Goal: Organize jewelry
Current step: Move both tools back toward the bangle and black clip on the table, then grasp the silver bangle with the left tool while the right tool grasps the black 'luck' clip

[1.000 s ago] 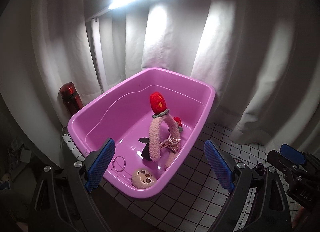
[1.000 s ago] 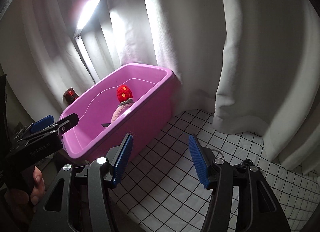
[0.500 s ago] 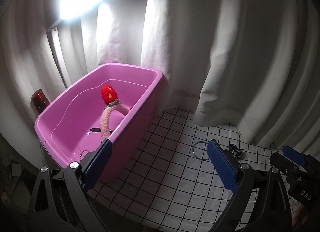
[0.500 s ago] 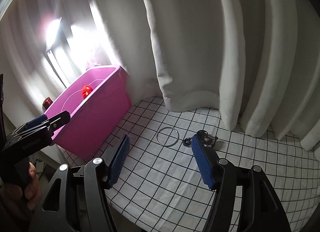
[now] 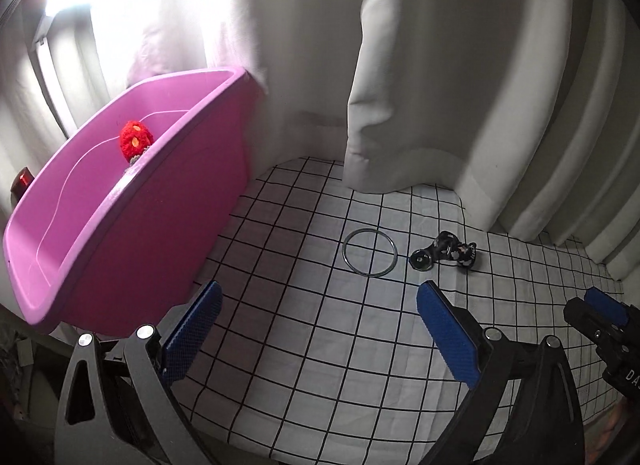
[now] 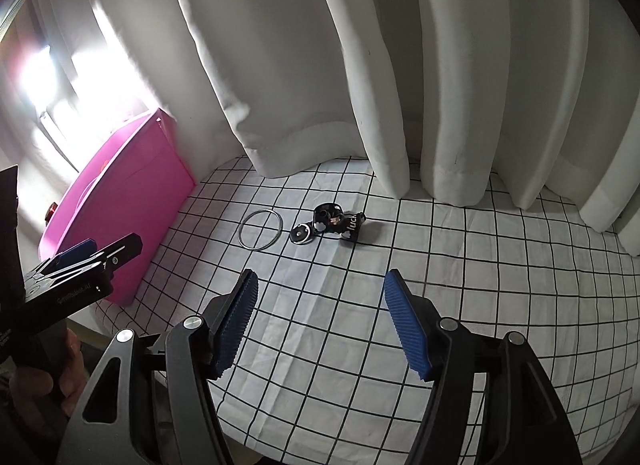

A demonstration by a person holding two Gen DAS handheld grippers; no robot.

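Ring (image 5: 370, 252) lies flat right of the tub (image 5: 160, 233), ahead of the empty, still-widening left claw (image 5: 320, 329); right claw (image 6: 320, 313) released, nearer the charm (image 6: 336, 225).

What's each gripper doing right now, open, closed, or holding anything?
Left gripper: jaws opening, nothing between them, above the checked cloth.
Right gripper: open, empty, short of the metal ring and black trinket.

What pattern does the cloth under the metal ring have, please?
The cloth is white with a black grid, clearest in the right wrist view.
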